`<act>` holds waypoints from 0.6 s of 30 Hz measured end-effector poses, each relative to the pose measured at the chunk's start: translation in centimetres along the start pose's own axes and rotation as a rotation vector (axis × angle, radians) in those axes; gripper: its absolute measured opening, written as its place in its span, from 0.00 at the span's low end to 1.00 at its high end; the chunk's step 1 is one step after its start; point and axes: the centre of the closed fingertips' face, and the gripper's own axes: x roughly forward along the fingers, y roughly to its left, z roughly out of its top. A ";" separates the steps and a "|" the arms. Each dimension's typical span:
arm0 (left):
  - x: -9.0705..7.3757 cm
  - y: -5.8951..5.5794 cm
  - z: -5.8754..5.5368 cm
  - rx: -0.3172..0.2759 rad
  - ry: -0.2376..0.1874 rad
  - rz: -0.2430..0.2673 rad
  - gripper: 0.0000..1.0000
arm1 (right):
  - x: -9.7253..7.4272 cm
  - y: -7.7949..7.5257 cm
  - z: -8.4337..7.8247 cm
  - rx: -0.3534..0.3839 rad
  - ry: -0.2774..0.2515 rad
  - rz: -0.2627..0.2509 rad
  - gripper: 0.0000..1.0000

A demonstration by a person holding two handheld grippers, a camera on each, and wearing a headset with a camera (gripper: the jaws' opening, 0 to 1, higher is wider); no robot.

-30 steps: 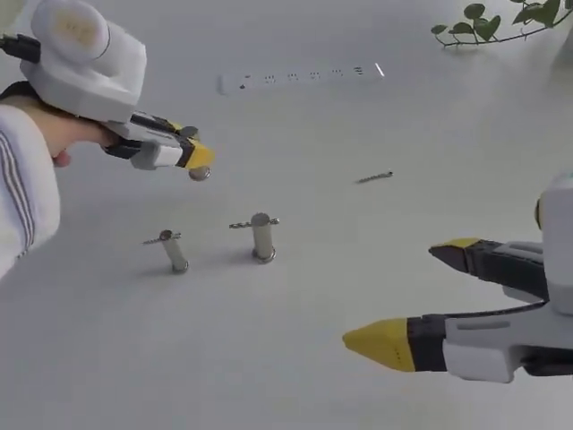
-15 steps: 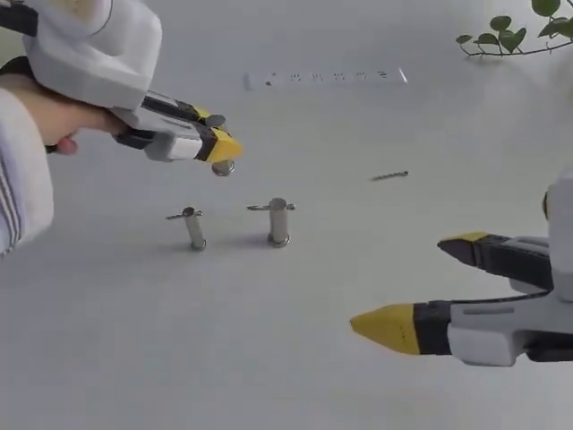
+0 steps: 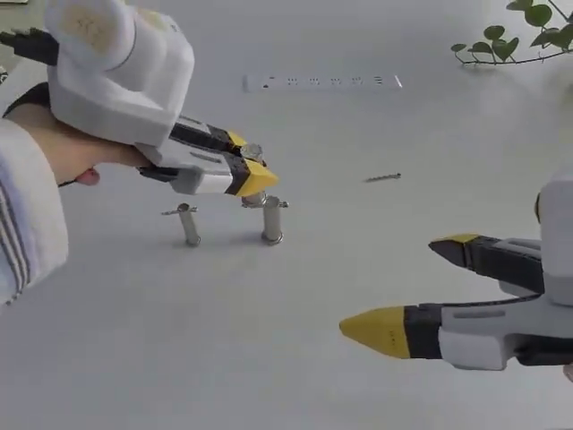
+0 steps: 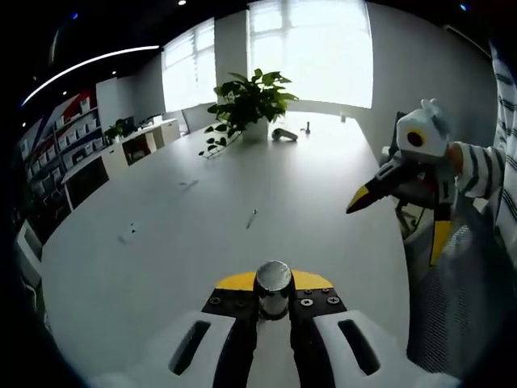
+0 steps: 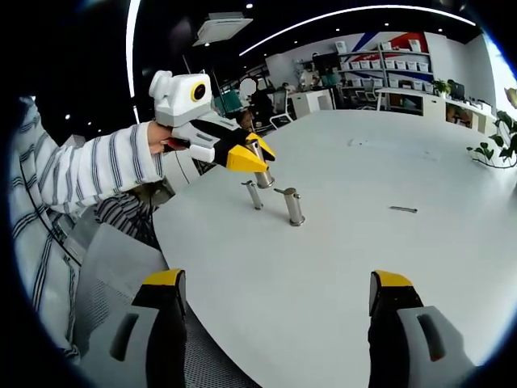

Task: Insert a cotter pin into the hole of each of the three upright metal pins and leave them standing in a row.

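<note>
The held metal pin [image 4: 273, 279] shows just its round head in the left gripper view, its shaft buried between the jaws of the left gripper [image 3: 257, 164]; the right gripper [image 3: 389, 287] body runs off the head view's right edge; the loose cotter pin [image 3: 383, 177] is too small for its shape to read.

The desk [image 3: 179, 340] is a plain white surface. Two metal pins stand upright on it, near each other: the thinner pin [image 3: 188, 224] and the thicker pin [image 3: 272, 220], each with a cotter pin through its top. A loose cotter pin [image 3: 383, 177] lies flat, well apart from both. A white power strip [image 3: 322, 81] lies farther back, and plant vines [image 3: 515, 36] trail at the far corner.
</note>
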 end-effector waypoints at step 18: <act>4.4 -4.0 -4.2 0.005 0.067 -0.042 0.10 | -0.5 0.0 -1.2 0.023 0.011 0.003 0.94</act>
